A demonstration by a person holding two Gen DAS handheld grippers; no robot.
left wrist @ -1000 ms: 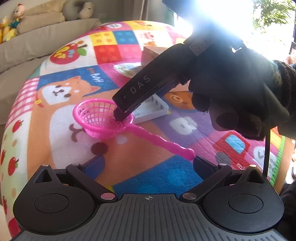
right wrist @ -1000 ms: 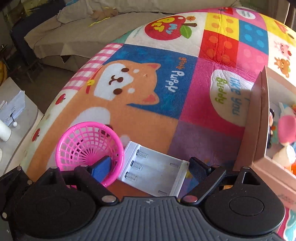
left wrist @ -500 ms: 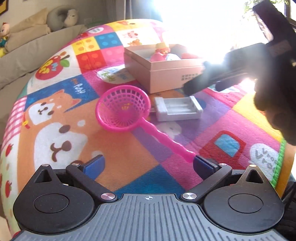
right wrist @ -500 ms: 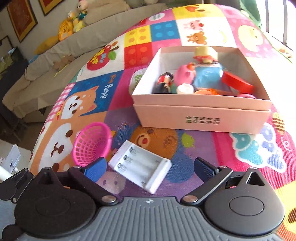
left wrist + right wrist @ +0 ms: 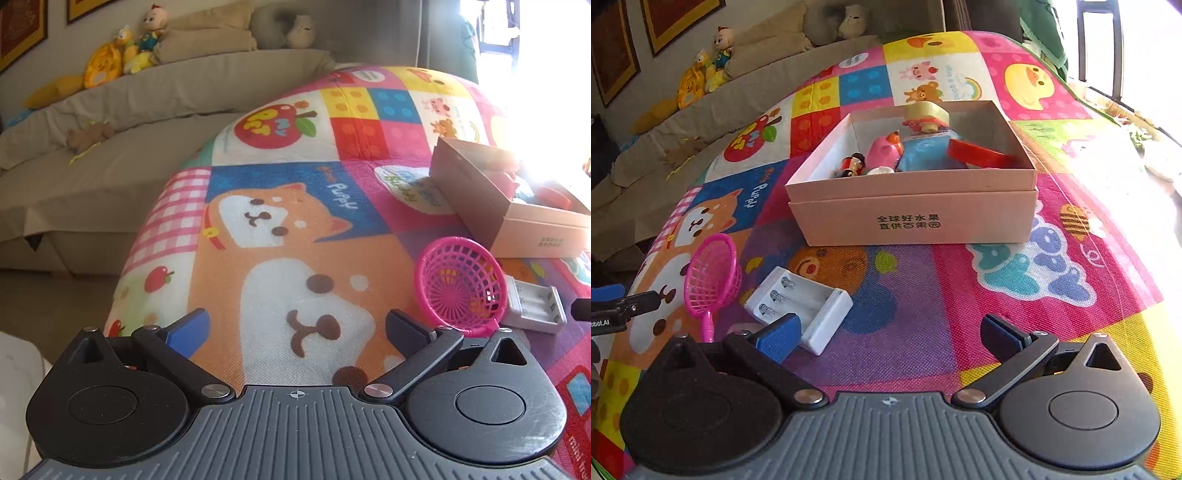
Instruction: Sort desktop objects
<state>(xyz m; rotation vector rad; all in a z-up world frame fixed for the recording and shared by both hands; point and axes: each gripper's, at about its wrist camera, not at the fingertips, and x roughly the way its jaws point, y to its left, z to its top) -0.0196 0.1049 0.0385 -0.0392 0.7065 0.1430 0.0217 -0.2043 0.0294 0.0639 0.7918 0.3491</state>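
Note:
A pink toy net scoop (image 5: 711, 275) lies on the colourful mat, also in the left wrist view (image 5: 460, 286). A white battery holder (image 5: 805, 304) lies beside it, right of the net in the left wrist view (image 5: 535, 304). A pink cardboard box (image 5: 916, 218) holds several toys; its corner shows in the left wrist view (image 5: 513, 218). My left gripper (image 5: 297, 326) is open and empty, over the dog print, left of the net. My right gripper (image 5: 888, 334) is open and empty, with the battery holder by its left finger.
The mat (image 5: 1015, 288) covers a raised surface whose edge falls off at left. A beige sofa (image 5: 110, 122) with plush toys (image 5: 122, 55) stands behind. Bright window glare washes the right side. My left gripper's tip (image 5: 617, 308) shows at the right wrist view's left edge.
My left gripper has swung left and back, so the net and box now sit at its right. My right gripper has pulled back and up from the net; the whole box is now in view.

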